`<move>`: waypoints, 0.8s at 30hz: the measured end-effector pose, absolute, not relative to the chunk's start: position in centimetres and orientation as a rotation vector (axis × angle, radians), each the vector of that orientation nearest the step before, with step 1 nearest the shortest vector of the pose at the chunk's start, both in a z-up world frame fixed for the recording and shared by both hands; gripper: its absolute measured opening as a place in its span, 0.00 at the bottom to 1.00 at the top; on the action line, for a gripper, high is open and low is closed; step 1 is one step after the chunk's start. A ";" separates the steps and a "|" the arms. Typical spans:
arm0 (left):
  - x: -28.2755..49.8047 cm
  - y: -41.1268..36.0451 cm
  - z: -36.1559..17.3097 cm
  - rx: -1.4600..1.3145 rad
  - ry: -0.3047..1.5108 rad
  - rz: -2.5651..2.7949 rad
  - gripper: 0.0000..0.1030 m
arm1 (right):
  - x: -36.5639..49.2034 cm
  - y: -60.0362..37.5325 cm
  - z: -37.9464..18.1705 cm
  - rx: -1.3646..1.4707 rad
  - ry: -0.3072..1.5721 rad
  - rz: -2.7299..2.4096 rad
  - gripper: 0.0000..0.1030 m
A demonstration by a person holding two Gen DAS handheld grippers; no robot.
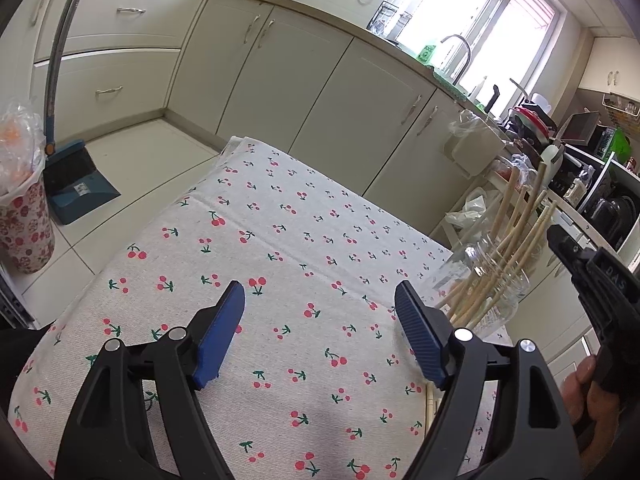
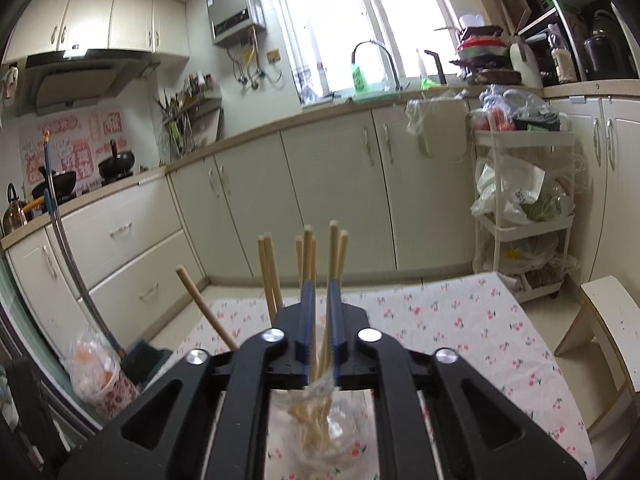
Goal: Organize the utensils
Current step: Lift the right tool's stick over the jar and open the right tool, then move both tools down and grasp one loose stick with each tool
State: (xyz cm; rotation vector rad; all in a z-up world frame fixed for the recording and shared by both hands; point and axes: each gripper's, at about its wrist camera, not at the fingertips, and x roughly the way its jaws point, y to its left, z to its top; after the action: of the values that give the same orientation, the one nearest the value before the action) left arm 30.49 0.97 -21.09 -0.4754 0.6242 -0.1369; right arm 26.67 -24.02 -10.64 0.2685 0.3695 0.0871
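Note:
A clear glass jar (image 1: 486, 288) stands on the cherry-print cloth (image 1: 280, 240) at the right and holds several wooden chopsticks (image 1: 516, 224). My left gripper (image 1: 320, 300) is open and empty, hovering over the cloth to the left of the jar. A chopstick end (image 1: 430, 404) lies on the cloth under its right finger. My right gripper (image 2: 320, 292) is above the jar (image 2: 320, 424); its jaws stand nearly closed with a narrow gap, chopsticks (image 2: 308, 252) rising behind them. Whether they pinch one I cannot tell.
Cream kitchen cabinets (image 1: 320, 80) run behind the table. A blue dustpan (image 1: 76, 184) and a floral bin (image 1: 24, 224) stand on the floor at left. A white trolley with bags (image 2: 524, 208) and a wooden stool (image 2: 608, 320) stand at right.

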 end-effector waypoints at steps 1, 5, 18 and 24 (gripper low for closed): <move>30.5 1.0 -21.1 -0.475 0.625 -0.135 0.72 | 26.2 -24.1 -10.6 0.273 0.373 0.085 0.27; 30.6 0.9 -21.1 -0.471 0.634 -0.135 0.73 | 23.7 -24.5 -10.8 0.279 0.409 0.079 0.42; 31.2 0.1 -21.3 -0.432 0.681 -0.146 0.76 | 20.2 -20.2 -19.2 0.141 0.851 0.116 0.43; 31.4 -0.2 -21.4 -0.418 0.698 -0.155 0.76 | 20.5 -19.1 -20.8 0.059 0.935 0.129 0.43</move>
State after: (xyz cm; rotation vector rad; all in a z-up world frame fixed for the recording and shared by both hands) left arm 31.41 -0.24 -21.36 -0.4181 0.6982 -0.1551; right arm 20.47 -19.07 -20.85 0.0592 0.9348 0.1290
